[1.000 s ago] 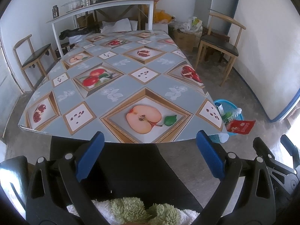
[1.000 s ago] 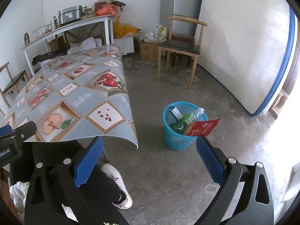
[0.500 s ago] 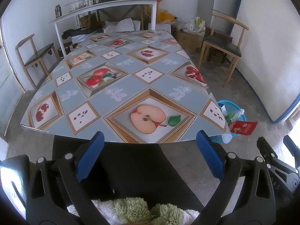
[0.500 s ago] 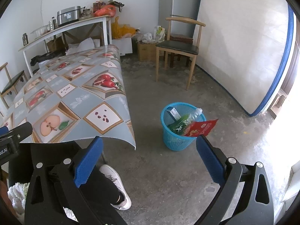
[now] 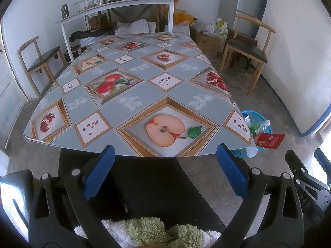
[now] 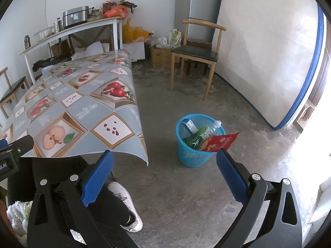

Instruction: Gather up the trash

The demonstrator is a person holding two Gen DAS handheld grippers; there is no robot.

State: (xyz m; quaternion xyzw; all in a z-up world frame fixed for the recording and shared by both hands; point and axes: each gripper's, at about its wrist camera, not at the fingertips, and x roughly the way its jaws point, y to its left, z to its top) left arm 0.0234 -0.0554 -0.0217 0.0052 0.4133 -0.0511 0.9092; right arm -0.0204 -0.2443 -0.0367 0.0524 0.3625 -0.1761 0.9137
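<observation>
A blue plastic trash basket [image 6: 187,157] stands on the floor right of the table. It holds a red snack packet [image 6: 220,142], a green-labelled bottle [image 6: 203,135] and a small blue-white box [image 6: 190,125]. The basket also shows in the left wrist view [image 5: 255,118], with the red packet [image 5: 270,140] sticking out. My left gripper [image 5: 164,172] is open and empty, held before the table's near edge. My right gripper [image 6: 165,177] is open and empty, above the floor short of the basket. The right gripper also shows in the left wrist view [image 5: 304,169].
The table [image 5: 134,95] has a fruit-print cloth with nothing on it. Wooden chairs stand at right [image 6: 196,51] and left [image 5: 41,57]. A white shelf [image 5: 115,6] with a cooker and jars stands at the back. My leg and white shoe [image 6: 124,202] are below the right gripper.
Both grippers have pulled back and up slightly, so the table and basket look a little farther. Both stay open and empty.
</observation>
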